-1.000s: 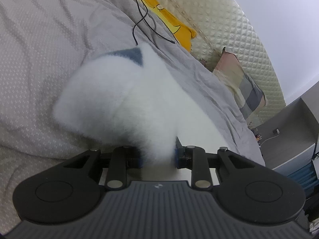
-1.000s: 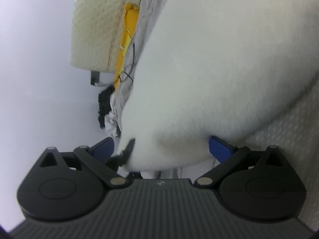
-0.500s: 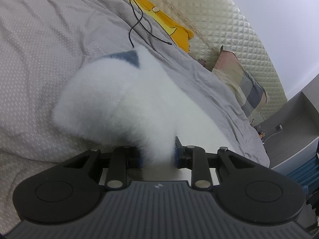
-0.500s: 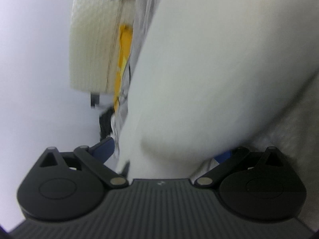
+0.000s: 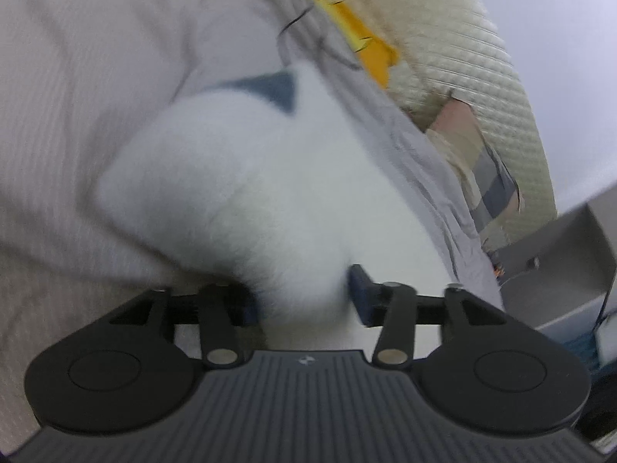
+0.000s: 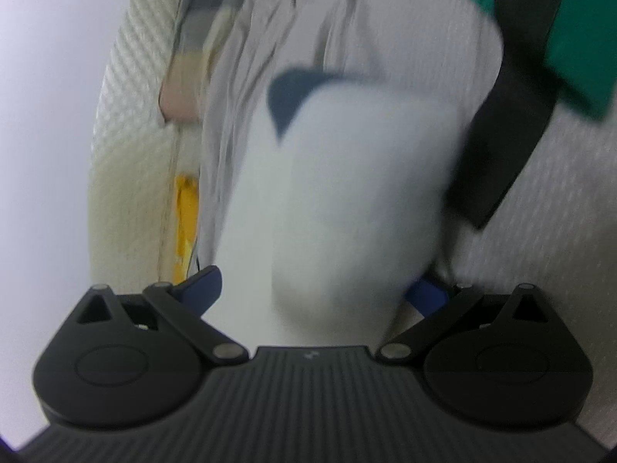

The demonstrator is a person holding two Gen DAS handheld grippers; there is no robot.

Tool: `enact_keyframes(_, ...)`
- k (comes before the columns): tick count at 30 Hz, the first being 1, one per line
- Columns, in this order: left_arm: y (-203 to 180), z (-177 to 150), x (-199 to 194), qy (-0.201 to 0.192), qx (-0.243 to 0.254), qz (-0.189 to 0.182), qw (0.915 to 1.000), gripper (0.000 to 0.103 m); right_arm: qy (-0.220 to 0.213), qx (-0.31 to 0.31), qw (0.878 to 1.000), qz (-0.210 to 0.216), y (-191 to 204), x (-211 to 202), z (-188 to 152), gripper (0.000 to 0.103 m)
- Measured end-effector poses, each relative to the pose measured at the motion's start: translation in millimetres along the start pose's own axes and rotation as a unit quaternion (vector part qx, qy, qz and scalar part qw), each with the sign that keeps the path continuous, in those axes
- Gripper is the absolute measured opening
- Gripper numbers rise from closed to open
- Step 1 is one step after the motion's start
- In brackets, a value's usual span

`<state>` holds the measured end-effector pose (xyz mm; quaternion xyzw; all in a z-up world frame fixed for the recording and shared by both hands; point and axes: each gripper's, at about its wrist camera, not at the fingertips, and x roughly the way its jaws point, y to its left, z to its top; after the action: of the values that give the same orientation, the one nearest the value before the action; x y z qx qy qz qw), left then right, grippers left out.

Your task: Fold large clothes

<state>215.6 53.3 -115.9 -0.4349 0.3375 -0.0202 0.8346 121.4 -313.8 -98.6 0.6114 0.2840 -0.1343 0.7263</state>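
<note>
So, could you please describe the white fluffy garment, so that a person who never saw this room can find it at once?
Look at the wide bed with the pale grey cover, which runs along a quilted cream headboard. On that cover lies the white fluffy garment, directly ahead of the left gripper. It is the only furry white thing there, and it has a dark blue patch at its far end.

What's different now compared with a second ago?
The left gripper has just been opening, loosening on the white fleece between its pads. The right gripper, open, swung round: a green cloth now shows. The fleece stays on the bed.
</note>
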Motion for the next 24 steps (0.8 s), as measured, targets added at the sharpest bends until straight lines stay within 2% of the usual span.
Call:
enact_keyframes(1, 6, -1, 3, 0.006, -0.018, -0.003, 0.9998, 0.062, -0.005, 0.0, 1.0, -0.003, 0, 2, 1, 0.103)
enact_keyframes(5, 25, 4, 19, 0.027, -0.077, -0.031, 0.9962, 0.064, -0.043, -0.027, 0.999, -0.018, 1, 2, 3, 0.103)
enact_keyframes(7, 28, 7, 26, 0.029, -0.085, -0.039, 0.9952, 0.066, -0.026, -0.023, 0.999, 0.0, 5, 12, 6, 0.103)
enact_keyframes(10, 28, 11, 34, 0.032, -0.083, -0.05, 0.9947, 0.067, -0.033, -0.027, 0.998, 0.053, 8, 12, 16, 0.103)
enact_keyframes(12, 25, 14, 37, 0.031, -0.08, -0.054, 0.9949, 0.067, -0.03, -0.031, 0.996, 0.073, 10, 11, 19, 0.103)
enact_keyframes(17, 11, 17, 40, 0.018, -0.028, -0.034, 0.9989, 0.062, 0.007, -0.025, 0.999, 0.046, -3, 34, 23, 0.103)
enact_keyframes(20, 4, 14, 36, 0.002, 0.0, -0.027, 0.9996, 0.05, 0.008, -0.062, 0.998, 0.022, 2, 40, 22, 0.089)
enact_keyframes(21, 1, 14, 34, -0.004, 0.01, -0.03, 0.9995, 0.046, 0.006, -0.075, 0.997, 0.015, 4, 39, 22, 0.071)
enact_keyframes(22, -1, 13, 31, -0.009, 0.017, -0.035, 0.9992, 0.042, 0.003, -0.088, 0.996, 0.002, 6, 37, 21, 0.058)
enact_keyframes(24, -5, 13, 25, -0.015, 0.031, -0.049, 0.9982, 0.038, 0.002, -0.092, 0.996, -0.004, 3, 34, 20, 0.05)
